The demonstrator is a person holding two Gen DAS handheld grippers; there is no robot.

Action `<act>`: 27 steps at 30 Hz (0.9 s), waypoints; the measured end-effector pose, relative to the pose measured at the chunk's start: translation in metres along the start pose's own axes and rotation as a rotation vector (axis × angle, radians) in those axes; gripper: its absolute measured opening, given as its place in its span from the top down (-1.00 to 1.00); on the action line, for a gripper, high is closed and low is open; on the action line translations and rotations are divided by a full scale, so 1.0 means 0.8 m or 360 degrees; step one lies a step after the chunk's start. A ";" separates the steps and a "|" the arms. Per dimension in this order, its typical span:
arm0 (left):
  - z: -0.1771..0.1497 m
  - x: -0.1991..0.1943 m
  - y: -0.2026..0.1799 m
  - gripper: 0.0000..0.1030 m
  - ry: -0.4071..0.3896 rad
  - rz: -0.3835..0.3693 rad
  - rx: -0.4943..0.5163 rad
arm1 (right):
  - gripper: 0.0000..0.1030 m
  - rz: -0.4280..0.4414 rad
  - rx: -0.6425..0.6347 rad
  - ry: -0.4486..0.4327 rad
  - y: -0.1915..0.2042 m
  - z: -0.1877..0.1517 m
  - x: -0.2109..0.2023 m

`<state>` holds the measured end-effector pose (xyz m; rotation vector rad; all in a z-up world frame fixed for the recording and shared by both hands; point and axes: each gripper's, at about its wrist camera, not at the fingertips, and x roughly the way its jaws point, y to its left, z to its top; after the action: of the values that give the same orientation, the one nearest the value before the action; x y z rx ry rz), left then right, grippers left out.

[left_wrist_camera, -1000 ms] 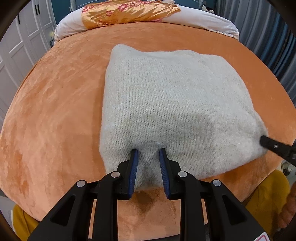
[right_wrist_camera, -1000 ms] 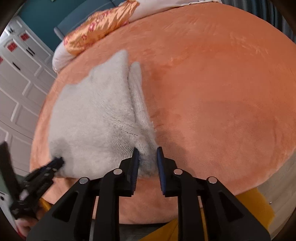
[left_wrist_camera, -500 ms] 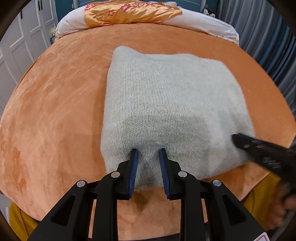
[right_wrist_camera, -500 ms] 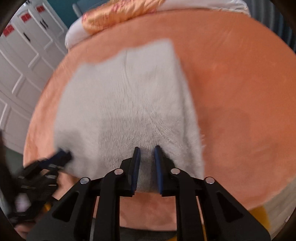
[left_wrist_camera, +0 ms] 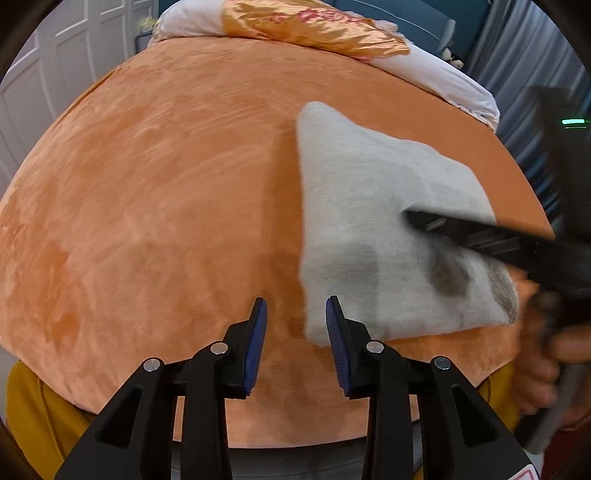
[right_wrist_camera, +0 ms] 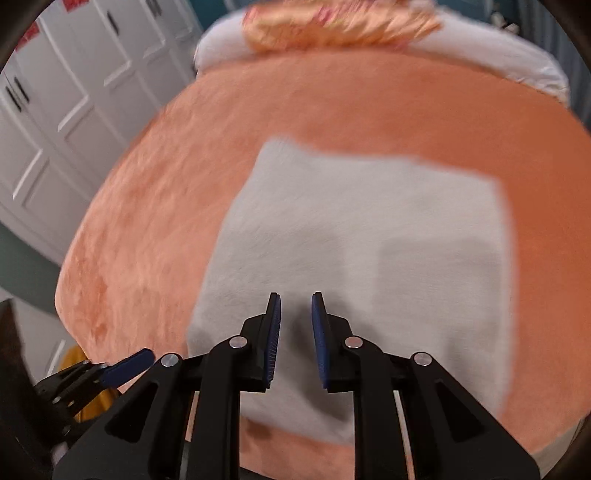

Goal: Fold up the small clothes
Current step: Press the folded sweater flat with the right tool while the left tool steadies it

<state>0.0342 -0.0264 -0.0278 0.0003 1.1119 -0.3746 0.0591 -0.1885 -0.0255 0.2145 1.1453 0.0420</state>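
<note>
A folded pale grey knitted garment (left_wrist_camera: 384, 236) lies flat on the orange bedspread (left_wrist_camera: 166, 192); it also fills the middle of the right wrist view (right_wrist_camera: 362, 236), which is blurred. My left gripper (left_wrist_camera: 296, 314) is open and empty, just left of the garment's near left corner, over the bedspread. My right gripper (right_wrist_camera: 294, 308) is open and empty, above the garment's near part. In the left wrist view its dark fingers (left_wrist_camera: 476, 234) reach over the garment from the right. The left gripper's blue-padded tip (right_wrist_camera: 129, 365) shows at the lower left of the right wrist view.
An orange floral satin pillow (left_wrist_camera: 314, 27) on white bedding (left_wrist_camera: 443, 81) lies at the head of the bed. White cabinet doors (right_wrist_camera: 62, 110) stand to the left. Blue-grey curtains (left_wrist_camera: 535, 48) hang on the right. The bed's near edge runs just below both grippers.
Both grippers have let go of the garment and opened. The left gripper has moved left off the cloth. The right gripper has swung over the garment's middle.
</note>
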 end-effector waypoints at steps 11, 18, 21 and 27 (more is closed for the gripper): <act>0.002 0.011 0.015 0.38 0.0044 0.0016 -0.0040 | 0.66 0.0016 -0.0011 -0.0075 0.014 0.008 -0.028; 0.001 0.020 0.004 0.38 0.0086 0.0039 -0.0016 | 0.67 0.0090 -0.0043 0.0038 0.023 -0.026 -0.003; 0.001 0.018 -0.004 0.38 0.0082 0.0052 0.0000 | 0.69 0.0156 0.0016 0.0028 0.017 -0.023 -0.001; 0.015 0.007 -0.022 0.20 0.0046 0.0014 0.0020 | 0.62 0.0202 0.0190 -0.0220 -0.035 -0.018 -0.071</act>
<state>0.0415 -0.0469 -0.0238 0.0220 1.1376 -0.3746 0.0205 -0.2216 0.0147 0.3903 0.9963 0.0703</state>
